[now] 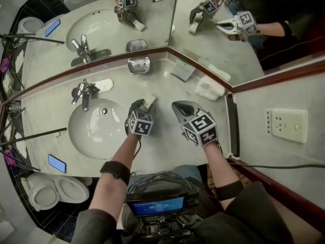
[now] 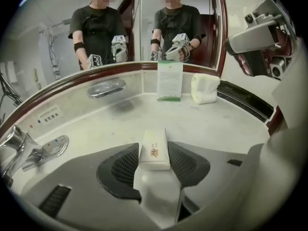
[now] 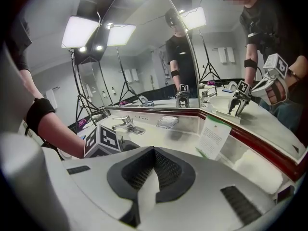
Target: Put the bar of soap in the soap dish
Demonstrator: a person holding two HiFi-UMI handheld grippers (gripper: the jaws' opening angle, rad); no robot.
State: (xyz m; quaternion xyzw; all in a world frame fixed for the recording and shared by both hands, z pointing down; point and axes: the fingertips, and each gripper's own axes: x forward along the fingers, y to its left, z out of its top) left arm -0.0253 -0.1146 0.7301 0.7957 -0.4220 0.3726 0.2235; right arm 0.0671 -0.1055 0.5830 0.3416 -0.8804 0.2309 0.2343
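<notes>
At the vanity counter (image 1: 167,93), just right of the sink basin (image 1: 96,128), the left gripper (image 1: 144,104) pinches the bar of soap (image 2: 154,149) — a pale, boxed bar — across its narrow width, with the pads pressed on both long sides. The bar's long axis runs along the jaws and its front end projects past the pads. Judged: this grip leaves the free end available to be led into the soap dish (image 2: 107,87) first. The dish sits on the backsplash under the mirror, ahead and to the left of the bar and well apart from it; no bar shows in it. The placing step is not yet done.

The right gripper (image 1: 176,105) has its jaws pressed together with nothing between them. It hangs just beside the left one, apart from the soap — judged a standby position, clear of the route to the dish.

Pose: the left forearm reaches forward from the bottom of the head view, with the gripper tilted down towards the counter and the bar low over it. Whether the bar touches the surface cannot be told. The right forearm runs alongside, its gripper angled down and forward, tip aimed towards the folded towel (image 1: 209,88).
</notes>
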